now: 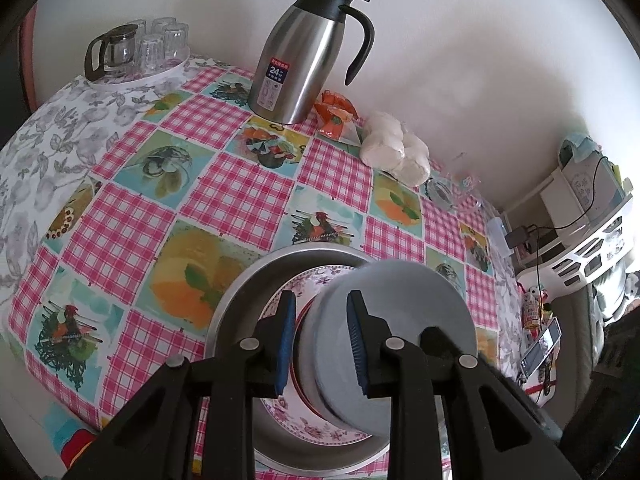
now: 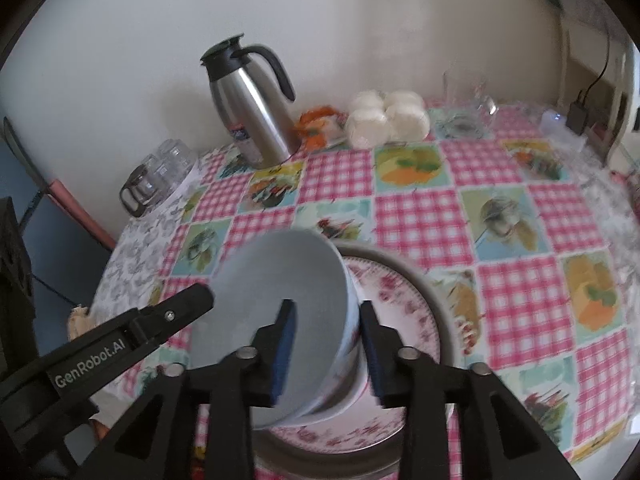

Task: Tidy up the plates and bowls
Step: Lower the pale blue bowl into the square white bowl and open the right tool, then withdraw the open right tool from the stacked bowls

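Note:
A pale blue-grey bowl (image 1: 400,320) (image 2: 280,304) stands tilted on its edge on a pink-flowered plate (image 1: 312,432) (image 2: 404,304). The plate lies in a round steel pan (image 1: 240,284) (image 2: 448,320) on the checked tablecloth. My left gripper (image 1: 321,300) has the bowl's wall between its blue pads, and they lie close against it. One of its black fingers (image 2: 176,312) meets the bowl's left rim in the right wrist view. My right gripper (image 2: 326,308) straddles the bowl's right rim, one pad inside and one outside. A gap shows beside the wall, so it is open.
A steel thermos jug (image 1: 308,52) (image 2: 252,112), an orange packet (image 1: 336,114) and a bag of white buns (image 1: 396,152) (image 2: 384,120) stand along the wall. A tray of glasses (image 1: 140,52) (image 2: 160,176) occupies the far left corner. A cluttered white shelf (image 1: 580,220) is beyond the right edge.

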The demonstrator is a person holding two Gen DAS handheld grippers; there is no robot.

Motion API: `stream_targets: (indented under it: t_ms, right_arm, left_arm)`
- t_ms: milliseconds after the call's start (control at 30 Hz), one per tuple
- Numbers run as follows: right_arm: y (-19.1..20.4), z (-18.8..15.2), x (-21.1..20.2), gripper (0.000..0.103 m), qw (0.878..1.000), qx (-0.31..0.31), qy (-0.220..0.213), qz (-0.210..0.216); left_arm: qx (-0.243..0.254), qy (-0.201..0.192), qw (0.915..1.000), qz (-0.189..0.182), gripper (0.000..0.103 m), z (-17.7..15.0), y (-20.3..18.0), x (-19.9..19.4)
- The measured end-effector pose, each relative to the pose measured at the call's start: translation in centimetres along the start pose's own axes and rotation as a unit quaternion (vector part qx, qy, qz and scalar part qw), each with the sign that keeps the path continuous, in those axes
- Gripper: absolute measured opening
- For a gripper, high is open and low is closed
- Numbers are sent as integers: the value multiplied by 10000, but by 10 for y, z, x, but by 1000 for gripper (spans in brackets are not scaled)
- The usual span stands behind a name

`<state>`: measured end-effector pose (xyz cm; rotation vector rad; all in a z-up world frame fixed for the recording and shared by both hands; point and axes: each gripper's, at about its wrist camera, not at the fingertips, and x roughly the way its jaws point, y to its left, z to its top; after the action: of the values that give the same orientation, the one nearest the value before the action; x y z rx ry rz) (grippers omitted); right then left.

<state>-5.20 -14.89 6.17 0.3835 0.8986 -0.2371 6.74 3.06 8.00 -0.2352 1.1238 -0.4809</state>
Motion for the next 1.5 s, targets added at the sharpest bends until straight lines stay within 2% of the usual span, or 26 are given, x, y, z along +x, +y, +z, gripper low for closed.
stream_targets:
  t_ms: [33, 233, 300, 333, 367, 400, 467, 600, 667, 700, 967, 1167, 1267, 1367, 1500]
  right_arm:
    - [0, 1, -5, 48, 9999, -27, -142, -29]
    - [-5, 5, -10, 49, 9997, 22, -235, 23]
    - [-6, 5, -9, 51, 9998, 29, -193, 20]
    - [-6, 5, -8, 57, 9998, 16, -175, 25]
    - [-7, 4, -8, 65, 9999, -4, -156, 22]
    - [-7, 3, -8, 68, 9999, -12, -161, -37]
    - [-10, 1, -7, 79, 9998, -34, -148, -131]
    - [-18, -2, -4, 90, 9997, -11, -103, -243]
    - [-21, -4, -5, 100, 9995, -9, -105, -298]
    - [-22, -5, -5, 103, 9994, -2, -115, -311]
    - [-32, -21, -10, 103, 9992, 46, -164, -363]
    - [-36, -42, -21, 103, 9991, 35, -283, -319]
    - [-37, -53, -29, 103, 9990, 58, -423, -167]
    - [-34, -64, -38, 103, 9981, -77, -568, -237]
    - [-37, -79, -41, 103, 9981, -82, -541, -267]
  left_arm:
    - [0, -5, 10000, 15, 27, 0, 0, 0]
    - [7, -14, 10000, 56, 27, 0, -1, 0]
    - [15, -5, 10000, 72, 36, -1, -2, 0]
    - [3, 5, 10000, 94, 50, -1, -2, 1]
    - [-27, -11, 9999, 160, 56, -1, -1, 0]
    - [-44, -24, 9997, 222, 59, -1, 0, 0]
    - [-118, -56, 9995, 300, 76, 0, 4, -1]
    - [-108, -214, 9985, 500, 85, -1, 7, -5]
    - [-111, -288, 9976, 623, 92, -3, 9, -6]
    - [-121, -303, 9973, 655, 93, -3, 10, -6]
    - [-136, -447, 9942, 973, 101, -17, 21, -14]
    - [54, -388, 9932, 1096, 101, -38, 24, -17]
    - [186, -360, 9926, 1145, 101, -49, 25, -18]
    - [305, -388, 9925, 1120, 101, -60, 26, -22]
    - [478, -405, 9910, 1185, 101, -73, 28, -26]
